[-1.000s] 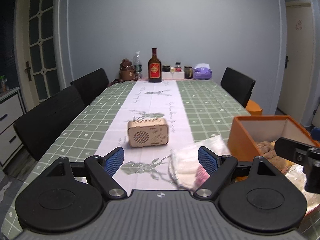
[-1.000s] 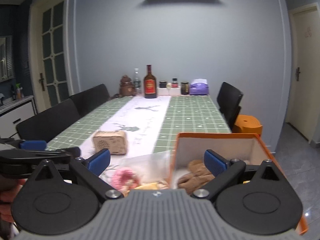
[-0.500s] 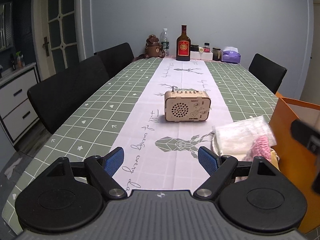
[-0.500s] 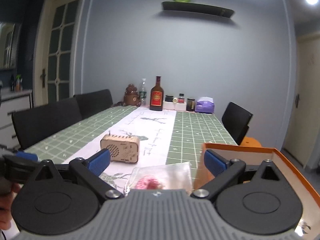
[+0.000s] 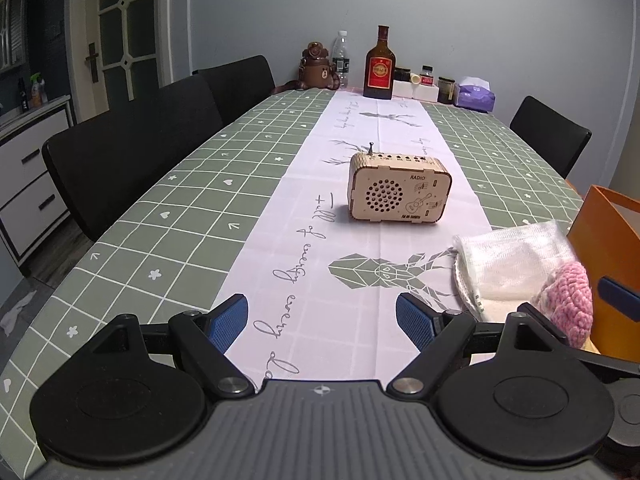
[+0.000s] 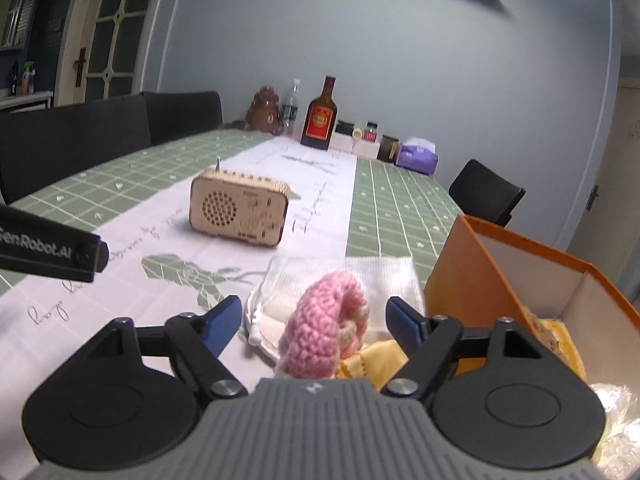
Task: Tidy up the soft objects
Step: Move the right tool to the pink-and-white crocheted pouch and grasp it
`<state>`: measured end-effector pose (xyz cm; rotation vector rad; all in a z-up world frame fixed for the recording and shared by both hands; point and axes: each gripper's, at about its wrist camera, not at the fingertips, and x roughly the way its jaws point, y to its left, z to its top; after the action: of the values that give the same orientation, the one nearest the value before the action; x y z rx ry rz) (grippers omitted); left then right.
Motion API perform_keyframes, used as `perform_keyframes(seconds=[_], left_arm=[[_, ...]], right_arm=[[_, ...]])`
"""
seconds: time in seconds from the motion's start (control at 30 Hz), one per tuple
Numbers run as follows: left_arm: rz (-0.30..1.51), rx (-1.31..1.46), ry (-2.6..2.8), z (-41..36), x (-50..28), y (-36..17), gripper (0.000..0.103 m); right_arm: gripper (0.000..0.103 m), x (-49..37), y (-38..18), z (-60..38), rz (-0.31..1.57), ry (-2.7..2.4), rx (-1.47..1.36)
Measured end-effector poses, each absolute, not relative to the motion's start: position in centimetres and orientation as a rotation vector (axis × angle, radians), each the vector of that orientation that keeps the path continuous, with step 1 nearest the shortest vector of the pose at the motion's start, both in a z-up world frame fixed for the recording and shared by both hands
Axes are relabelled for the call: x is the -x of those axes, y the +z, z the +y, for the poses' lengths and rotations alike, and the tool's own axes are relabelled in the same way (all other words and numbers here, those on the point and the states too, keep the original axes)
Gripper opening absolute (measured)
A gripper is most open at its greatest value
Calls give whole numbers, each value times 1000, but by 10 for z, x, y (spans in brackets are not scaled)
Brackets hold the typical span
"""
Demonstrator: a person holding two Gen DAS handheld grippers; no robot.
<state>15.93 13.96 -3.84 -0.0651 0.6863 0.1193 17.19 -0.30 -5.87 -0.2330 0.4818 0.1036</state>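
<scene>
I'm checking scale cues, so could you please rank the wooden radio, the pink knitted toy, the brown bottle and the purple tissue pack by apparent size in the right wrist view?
1. Wooden radio
2. Pink knitted toy, though nearness to the camera inflates it
3. Brown bottle
4. Purple tissue pack

1. Home dining room: long dining table (image 5: 192, 200) under a green checked tablecloth with a white deer-print runner.
2. Black chairs (image 5: 132, 148) line the table's left side; another (image 5: 550, 132) on its right.
3. At the table's far end: liquor bottle (image 5: 379, 66), water bottle (image 5: 341, 58), jars, tissue pack (image 5: 475, 94).
4. Left of the table: panelled glass door (image 5: 124, 20), white drawer cabinet (image 5: 28, 168).
</scene>
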Motion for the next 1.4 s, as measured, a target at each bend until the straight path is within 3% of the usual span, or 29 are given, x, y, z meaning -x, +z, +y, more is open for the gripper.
perform_keyframes(seconds=[0.2,0.37,0.8,0.87,0.93,1.07,1.2,1.4], left_arm=[[694,53,119,136,-160,-39,98],[686,40,125,131,-157,-35,98],[668,21,170,129,-147,-28,98],[663,15,170,127,-145,-27,98],[659,12,167,125,-143,-26,98],[657,0,165,123,-141,-25,98],[656,7,173,127,-141,-25,98],[667,11,180,131,-143,-29,98]], right_arm=[[37,-170,-63,-3,496,108,235],[25,-163,-58,-8,500,145,203],[22,-93,-49,-14,598,479,106],[29,-87,-52,-13,615,531,113],[48,-87,-59,-13,646,562,88],[51,-91,-66,-17,696,577,12],[88,-90,-60,-23,652,516,31],[90,-104,-67,-27,726,388,-27]])
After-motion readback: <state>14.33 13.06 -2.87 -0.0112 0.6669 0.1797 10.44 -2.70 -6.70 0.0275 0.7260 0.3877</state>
